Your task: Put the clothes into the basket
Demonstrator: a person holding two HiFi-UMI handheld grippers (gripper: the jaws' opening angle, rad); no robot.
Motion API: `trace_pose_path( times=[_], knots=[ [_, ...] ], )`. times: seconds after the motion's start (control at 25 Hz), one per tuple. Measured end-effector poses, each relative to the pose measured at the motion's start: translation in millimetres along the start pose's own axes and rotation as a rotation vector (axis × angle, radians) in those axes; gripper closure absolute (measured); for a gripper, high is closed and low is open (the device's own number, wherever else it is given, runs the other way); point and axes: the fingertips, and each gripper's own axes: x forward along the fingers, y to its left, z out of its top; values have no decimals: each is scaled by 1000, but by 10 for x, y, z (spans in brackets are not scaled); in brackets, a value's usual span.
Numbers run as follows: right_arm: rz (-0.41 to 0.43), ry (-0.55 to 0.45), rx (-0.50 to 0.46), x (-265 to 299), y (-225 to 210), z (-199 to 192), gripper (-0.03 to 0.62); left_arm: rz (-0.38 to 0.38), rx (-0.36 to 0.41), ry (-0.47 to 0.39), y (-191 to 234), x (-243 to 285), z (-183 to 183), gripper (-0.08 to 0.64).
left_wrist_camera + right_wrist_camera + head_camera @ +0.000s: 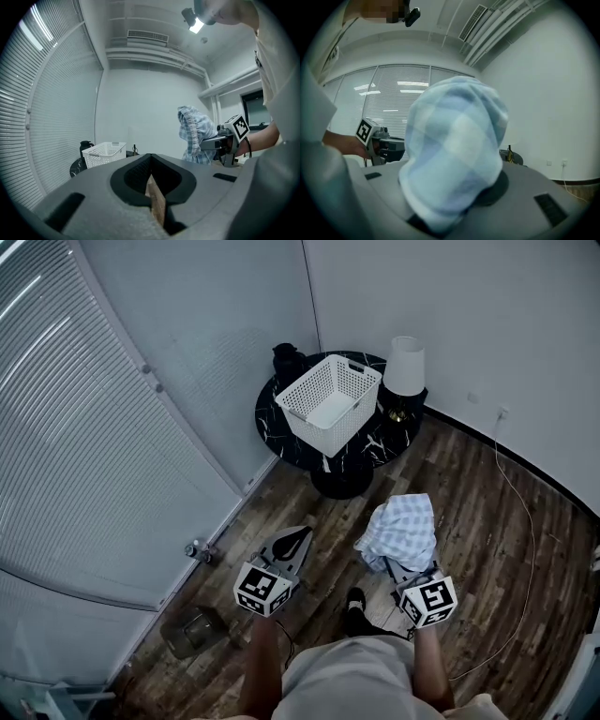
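A white plastic basket (328,404) stands on a round black marble table (281,442) in the corner; it also shows small and far off as the basket (105,153) in the left gripper view. My right gripper (409,570) is shut on a light blue checked garment (401,529), which bunches up over its jaws and hides them. That garment (454,150) fills the middle of the right gripper view and hangs at the right as the garment (194,133) in the left gripper view. My left gripper (297,534) is shut with nothing in it, level with the right one over the floor.
A white-shaded lamp (404,367) and a black kettle (286,357) share the table with the basket. A cable (525,521) runs over the wooden floor at the right. Blinds (84,427) cover the glass wall on the left. A small glass object (192,629) lies by it.
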Motion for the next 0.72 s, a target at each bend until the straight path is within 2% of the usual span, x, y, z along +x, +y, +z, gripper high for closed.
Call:
trace_pose_path(
  times=[0.24,0.56,0.72],
  knots=[
    [-19,-29,116,293,-253,62,420,28,-15,7,206,148,73,548],
    [58,-19,111,711,-379,35,420,62,-9,25,529,462,77,548],
    [66,-23,122,777,-538,44,420,59,-15,24,569,699,94,548]
  ],
)
